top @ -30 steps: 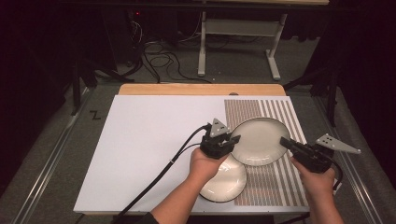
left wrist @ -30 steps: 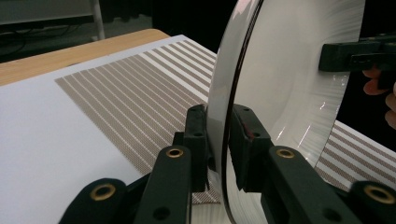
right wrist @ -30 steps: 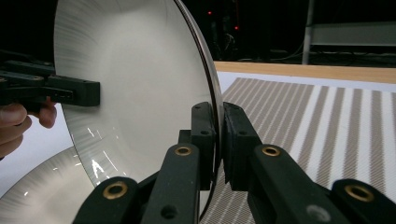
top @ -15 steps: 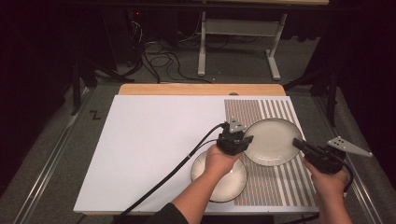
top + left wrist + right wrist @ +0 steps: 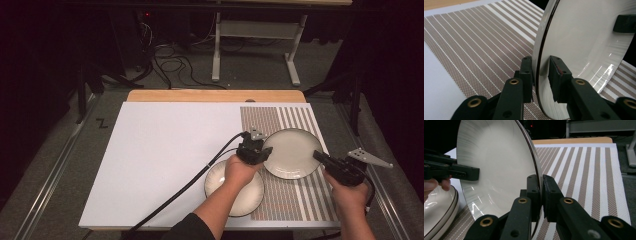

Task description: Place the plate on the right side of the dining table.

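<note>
Above the striped mat point(image 5: 295, 200), a round, glossy white plate point(image 5: 292, 152) with a thin dark rim is carried between two black grippers. Its right edge is clamped by the right gripper point(image 5: 540, 187), both pads pressed flat on the rim. Its left edge sits between the jaws of the left gripper point(image 5: 541, 72), which have just been opening; a narrow gap is visible at each pad. A second plate point(image 5: 235, 187), ribbed and dark-rimmed, lies on the table point(image 5: 160, 150) beneath the left hand point(image 5: 240, 170).

Glossy glazed ceramic plate point(image 5: 292, 152), woven striped cloth mat point(image 5: 290, 200), matt black gripper point(image 5: 539, 185).
</note>
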A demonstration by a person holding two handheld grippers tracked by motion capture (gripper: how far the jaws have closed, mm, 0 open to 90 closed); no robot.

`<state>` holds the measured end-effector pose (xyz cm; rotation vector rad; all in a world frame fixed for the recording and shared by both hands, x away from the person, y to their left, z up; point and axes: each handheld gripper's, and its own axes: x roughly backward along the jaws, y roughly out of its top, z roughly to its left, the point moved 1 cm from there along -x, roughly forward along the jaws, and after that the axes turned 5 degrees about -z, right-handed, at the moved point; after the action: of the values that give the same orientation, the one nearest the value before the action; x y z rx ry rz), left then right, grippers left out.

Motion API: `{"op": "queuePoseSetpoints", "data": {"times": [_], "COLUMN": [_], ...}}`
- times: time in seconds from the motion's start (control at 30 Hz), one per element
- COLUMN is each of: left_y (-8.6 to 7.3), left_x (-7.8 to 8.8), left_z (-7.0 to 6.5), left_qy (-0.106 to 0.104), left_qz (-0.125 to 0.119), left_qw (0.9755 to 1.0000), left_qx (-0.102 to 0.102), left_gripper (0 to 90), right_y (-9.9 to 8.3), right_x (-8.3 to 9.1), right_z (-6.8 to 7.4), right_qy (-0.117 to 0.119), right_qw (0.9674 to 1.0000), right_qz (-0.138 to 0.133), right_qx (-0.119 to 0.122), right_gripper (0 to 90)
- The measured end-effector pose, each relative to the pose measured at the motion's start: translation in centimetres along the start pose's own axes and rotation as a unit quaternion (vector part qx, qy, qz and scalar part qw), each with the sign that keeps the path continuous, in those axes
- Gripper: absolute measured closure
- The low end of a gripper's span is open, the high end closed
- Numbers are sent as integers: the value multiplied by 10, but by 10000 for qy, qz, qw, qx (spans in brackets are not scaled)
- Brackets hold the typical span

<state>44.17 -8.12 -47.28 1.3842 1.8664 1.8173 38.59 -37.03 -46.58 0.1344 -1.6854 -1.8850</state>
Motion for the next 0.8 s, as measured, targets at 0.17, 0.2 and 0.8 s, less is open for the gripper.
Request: {"op": "queuePoseSetpoints", "data": {"times": [0.17,0.2,0.8], "left_y": [-1,-1,-2], "left_x": [-5,-5,-11], "left_z": [2,2,1], "left_qy": [15,38,272], "left_qz": [59,82,256], "left_qw": [10000,10000,9993], "left_qx": [7,-11,-45], "left_gripper": [731,731,736], "right_y": [-2,-2,-7], "right_x": [-2,-2,-6], "right_z": [-1,-1,-4], "right_qy": [-53,-69,-131], "right_qw": [10000,10000,9998], "right_qz": [46,51,120], "right_qx": [7,10,47], "right_gripper": [859,859,860]}}
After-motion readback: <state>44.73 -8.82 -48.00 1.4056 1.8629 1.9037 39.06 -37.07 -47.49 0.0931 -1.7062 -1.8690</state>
